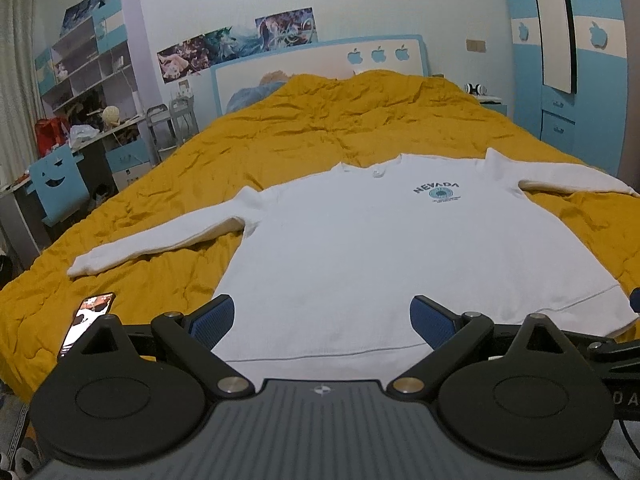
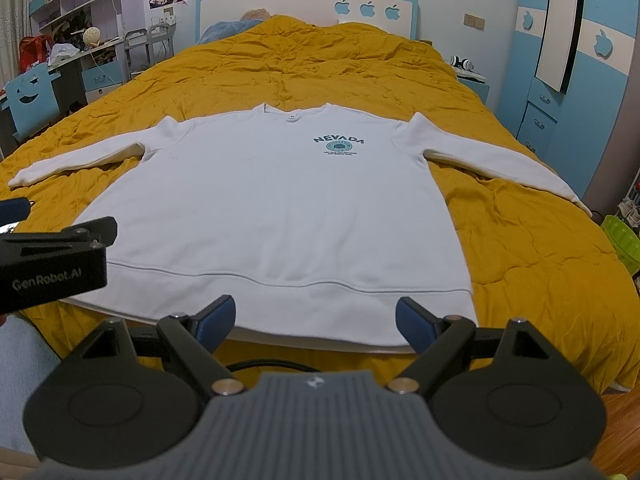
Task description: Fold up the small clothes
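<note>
Left wrist view: left claw (image 1: 322,320) stands open, empty, above the hem of the white sweatshirt (image 1: 360,248). Garment lies flat, front up, on the yellow bedspread (image 1: 280,136), directly ahead of both claws, sleeves spread to either side. Phone (image 1: 86,322) lies on the bedspread just left of the left claw, apart from the left cuff. Right wrist view: right claw (image 2: 316,322) open, empty, at the hem's near edge (image 2: 320,336), which reaches the bed's foot. Right sleeve end (image 2: 576,200) nears the bed's side edge. Bare bedspread extends beyond the collar.
</note>
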